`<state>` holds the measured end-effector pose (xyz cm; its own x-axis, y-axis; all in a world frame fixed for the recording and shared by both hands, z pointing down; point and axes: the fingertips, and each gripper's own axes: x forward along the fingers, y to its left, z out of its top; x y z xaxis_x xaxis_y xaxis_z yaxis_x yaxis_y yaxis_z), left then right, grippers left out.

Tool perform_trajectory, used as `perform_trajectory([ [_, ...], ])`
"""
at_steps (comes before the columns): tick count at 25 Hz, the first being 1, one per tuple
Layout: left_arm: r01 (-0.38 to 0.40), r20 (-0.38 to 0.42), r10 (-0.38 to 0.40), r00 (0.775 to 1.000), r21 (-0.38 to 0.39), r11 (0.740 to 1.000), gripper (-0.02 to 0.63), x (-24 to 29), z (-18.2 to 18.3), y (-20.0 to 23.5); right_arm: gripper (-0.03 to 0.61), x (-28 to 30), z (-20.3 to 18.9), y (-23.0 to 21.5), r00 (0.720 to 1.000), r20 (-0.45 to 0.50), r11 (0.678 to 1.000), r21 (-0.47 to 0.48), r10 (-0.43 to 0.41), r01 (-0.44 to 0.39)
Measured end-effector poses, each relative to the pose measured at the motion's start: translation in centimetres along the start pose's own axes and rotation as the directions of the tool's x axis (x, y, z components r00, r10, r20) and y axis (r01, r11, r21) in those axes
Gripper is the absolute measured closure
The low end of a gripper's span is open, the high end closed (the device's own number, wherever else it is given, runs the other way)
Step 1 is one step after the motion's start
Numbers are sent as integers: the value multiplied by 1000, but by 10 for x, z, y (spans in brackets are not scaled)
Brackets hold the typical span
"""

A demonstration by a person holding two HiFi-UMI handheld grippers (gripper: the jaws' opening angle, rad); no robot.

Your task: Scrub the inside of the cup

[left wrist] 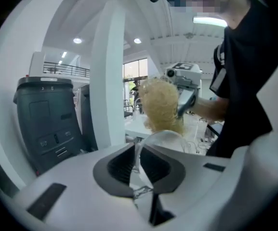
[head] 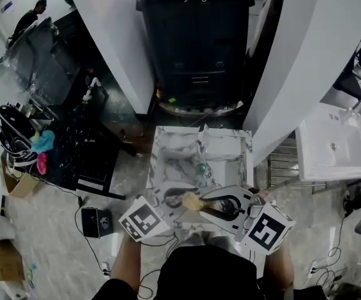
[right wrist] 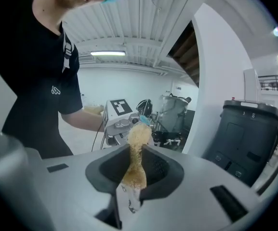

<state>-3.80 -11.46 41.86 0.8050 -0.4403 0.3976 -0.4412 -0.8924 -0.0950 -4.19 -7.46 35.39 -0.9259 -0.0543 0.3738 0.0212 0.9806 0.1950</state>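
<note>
My left gripper [left wrist: 138,150] is shut on the thin wall of a clear cup [left wrist: 166,137], whose rim arcs just beyond the jaws. My right gripper [right wrist: 135,160] is shut on a tan fibrous scrubber [right wrist: 138,143]. In the left gripper view the scrubber [left wrist: 160,105] stands at the cup's mouth, with the right gripper [left wrist: 186,89] behind it. How deep it reaches into the cup I cannot tell. In the head view both grippers meet close to the person's body, left gripper [head: 171,204] and right gripper [head: 221,206], with the scrubber [head: 191,200] between them.
A marble-topped table [head: 167,149] lies just ahead with a small teal item [head: 201,167] on it. A black bin [head: 196,39] stands behind it between white pillars. A white sink [head: 333,149] is at the right, a cluttered dark bench [head: 49,124] at the left.
</note>
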Motion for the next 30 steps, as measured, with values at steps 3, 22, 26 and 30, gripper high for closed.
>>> perform_trajectory([
  [3, 96, -26, -95, 995, 21, 995, 584, 0, -9, -15, 500, 6, -7, 2, 999, -10, 999, 1, 33, -33],
  [22, 432, 576, -310, 756, -83, 898, 584, -62, 102, -22, 503, -14, -16, 1, 942, 307, 953, 220, 134, -207],
  [26, 290, 539, -176, 824, -134, 948, 584, -49, 92, 12, 503, -7, -14, 13, 949, 287, 958, 210, 132, -197],
  [30, 178, 452, -78, 889, -185, 966, 584, -33, 74, 35, 503, -10, -4, 19, 934, 340, 956, 221, 110, -193],
])
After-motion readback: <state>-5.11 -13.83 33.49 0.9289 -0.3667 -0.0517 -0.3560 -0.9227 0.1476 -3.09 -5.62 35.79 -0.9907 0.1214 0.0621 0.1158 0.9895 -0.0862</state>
